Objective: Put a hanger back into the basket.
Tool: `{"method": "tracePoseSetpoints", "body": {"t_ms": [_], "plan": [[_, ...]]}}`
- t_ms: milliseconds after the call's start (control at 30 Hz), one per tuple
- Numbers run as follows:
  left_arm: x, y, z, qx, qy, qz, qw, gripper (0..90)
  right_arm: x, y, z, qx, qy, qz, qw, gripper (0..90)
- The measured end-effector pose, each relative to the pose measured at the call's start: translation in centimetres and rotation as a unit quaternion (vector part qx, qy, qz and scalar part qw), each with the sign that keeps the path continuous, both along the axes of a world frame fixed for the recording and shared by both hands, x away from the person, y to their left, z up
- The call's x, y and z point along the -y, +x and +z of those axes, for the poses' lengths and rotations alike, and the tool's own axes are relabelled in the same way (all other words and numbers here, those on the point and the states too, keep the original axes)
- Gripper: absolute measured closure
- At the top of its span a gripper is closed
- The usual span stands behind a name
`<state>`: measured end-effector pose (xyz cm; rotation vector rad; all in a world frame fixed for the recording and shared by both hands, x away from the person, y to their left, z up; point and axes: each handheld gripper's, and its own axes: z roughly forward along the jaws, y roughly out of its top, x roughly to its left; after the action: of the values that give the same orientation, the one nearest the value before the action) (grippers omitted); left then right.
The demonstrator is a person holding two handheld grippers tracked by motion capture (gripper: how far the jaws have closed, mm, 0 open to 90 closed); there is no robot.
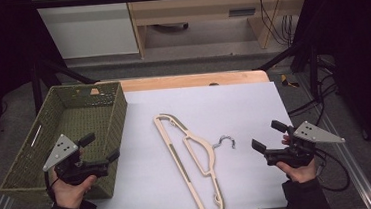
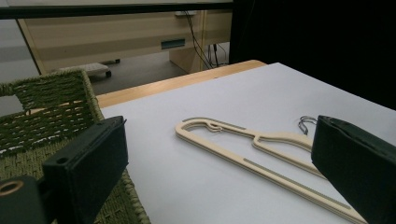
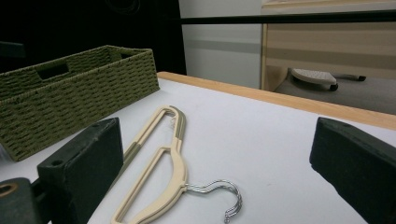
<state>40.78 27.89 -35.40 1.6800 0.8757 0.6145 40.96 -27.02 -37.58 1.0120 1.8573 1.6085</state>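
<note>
Left gripper [image 1: 100, 148], right gripper [image 1: 268, 135] held level, jaws apart, flanking hanger [image 1: 190, 154].

A white sheet [image 1: 211, 132] covers most of a light wooden table [image 1: 191, 80], whose bare far edge shows as a strip beyond it. A cream clothes hanger [image 1: 190, 157] with a metal hook [image 1: 225, 141] lies flat near the middle of the sheet, and an olive-green woven basket [image 1: 119, 114] with cut-out handles stands at the table's left side, its right wall on the sheet's left edge. Beyond the table are grey floor, a pale wooden desk [image 1: 206, 7] with black cables [image 1: 280, 24] hanging beside it, and a white cabinet [image 1: 87, 27].
</note>
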Motion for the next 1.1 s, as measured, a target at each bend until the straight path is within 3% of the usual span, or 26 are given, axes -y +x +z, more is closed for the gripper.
{"method": "tracePoseSetpoints", "body": {"t_ms": [133,600,1100], "plan": [[0.2,0.0,0.2,-0.001,-0.005,-0.003,1.0,4.2,0.1,0.0,0.0,-0.001,-0.004,0.002,1.0,3.7],[4.0,0.7,0.4,-0.012,0.019,-0.038,0.999,5.0,-0.2,-0.1,0.1,-0.006,-0.005,0.009,0.9999,3.6],[11.4,2.9,0.5,-0.027,0.048,-0.098,0.9937,6.4,-0.3,-0.1,0.2,-0.008,-0.005,0.012,0.9999,3.6]]}}
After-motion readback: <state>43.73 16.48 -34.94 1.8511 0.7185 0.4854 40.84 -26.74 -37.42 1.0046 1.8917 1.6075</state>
